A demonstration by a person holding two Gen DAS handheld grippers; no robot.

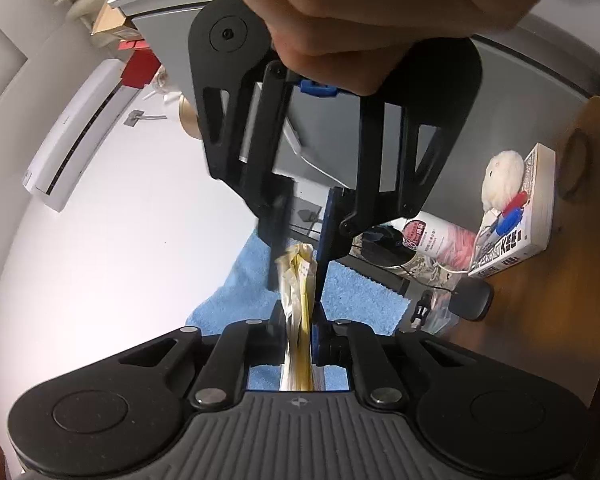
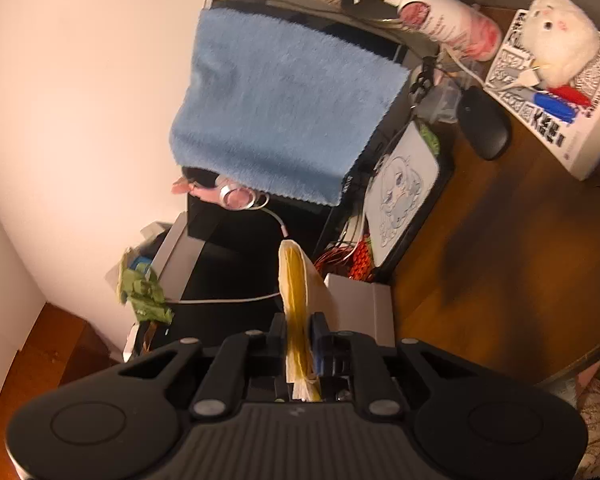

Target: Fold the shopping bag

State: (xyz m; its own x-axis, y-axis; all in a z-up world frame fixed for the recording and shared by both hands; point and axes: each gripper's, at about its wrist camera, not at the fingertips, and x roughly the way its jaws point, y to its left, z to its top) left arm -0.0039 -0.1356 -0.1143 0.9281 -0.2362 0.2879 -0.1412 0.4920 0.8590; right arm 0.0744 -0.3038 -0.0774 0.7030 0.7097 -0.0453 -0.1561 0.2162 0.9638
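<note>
bag (image 1: 298, 312) – pinched, both tools

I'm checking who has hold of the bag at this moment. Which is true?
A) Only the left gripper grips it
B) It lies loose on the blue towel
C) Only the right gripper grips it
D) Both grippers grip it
D: the left gripper and the right gripper each have their jaws closed on the cream-and-yellow shopping bag, bunched into a narrow strip.

brown wooden table (image 2: 500, 248), book (image 2: 572, 128), black mouse (image 2: 484, 124), pink-white bottle (image 2: 452, 20) lying on it
</note>
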